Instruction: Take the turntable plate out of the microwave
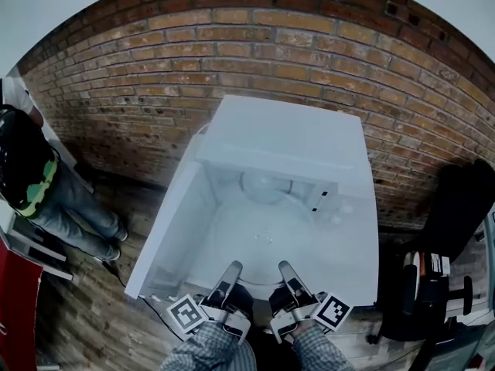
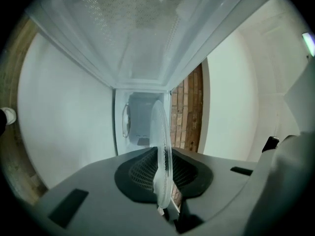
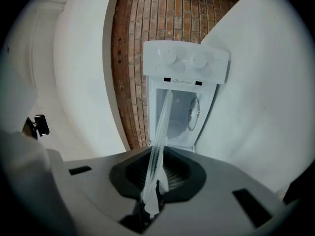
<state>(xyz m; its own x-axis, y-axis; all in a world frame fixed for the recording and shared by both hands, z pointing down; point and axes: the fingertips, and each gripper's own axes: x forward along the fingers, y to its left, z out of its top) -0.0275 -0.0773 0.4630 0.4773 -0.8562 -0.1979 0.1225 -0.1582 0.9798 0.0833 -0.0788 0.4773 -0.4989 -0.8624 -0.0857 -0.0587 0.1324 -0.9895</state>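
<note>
The left gripper is clamped on the near rim of the turntable plate. In the left gripper view the glass edge stands pinched between the two dark ribbed pads. The right gripper bites the same rim just beside it, and its own view shows the glass caught between its pads in the same way. That makes two grippers on one plate. Each gripper carries one marker cube, the left cube and the right cube. Two checked sleeves show behind them.

The clear glass plate lies roughly level in the head view. It is held out in front of the one white microwave, above the white surface. The microwave door stands swung open to the left. Its cavity gapes; a pale rounded form shows inside, too faint to name. The control panel bears round knobs, two of them plain to see.

Beyond are a brick wall and a wooden floor. One person stands at the left, and one black chair at the right.
</note>
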